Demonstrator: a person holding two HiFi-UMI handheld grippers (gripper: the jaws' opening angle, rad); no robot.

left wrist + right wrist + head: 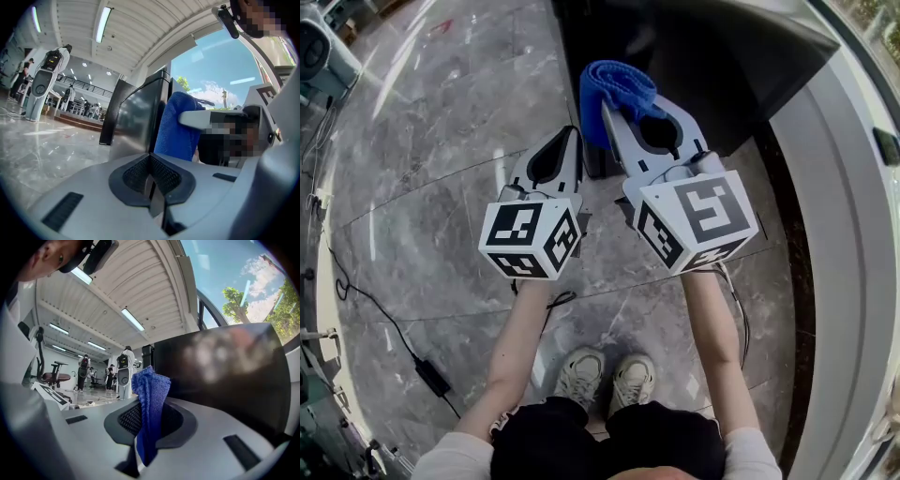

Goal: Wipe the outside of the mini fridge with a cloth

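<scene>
- Mini fridge (712, 66): one, black, standing on the grey marble floor (441, 141).
- Cloth (617, 92): one, blue and bunched, at the fridge's near corner (whether it touches the fridge cannot be told).
- Right gripper (619, 122): one, jaws clamped on the cloth, a fold standing up above them.
- Left gripper (573, 141): one, just beside the right and farther from the fridge, jaws pressed together on nothing.
- Marker cubes (530, 239): two, one per gripper.
- Shoes (581, 375): two, pale, well back from the fridge.
</scene>
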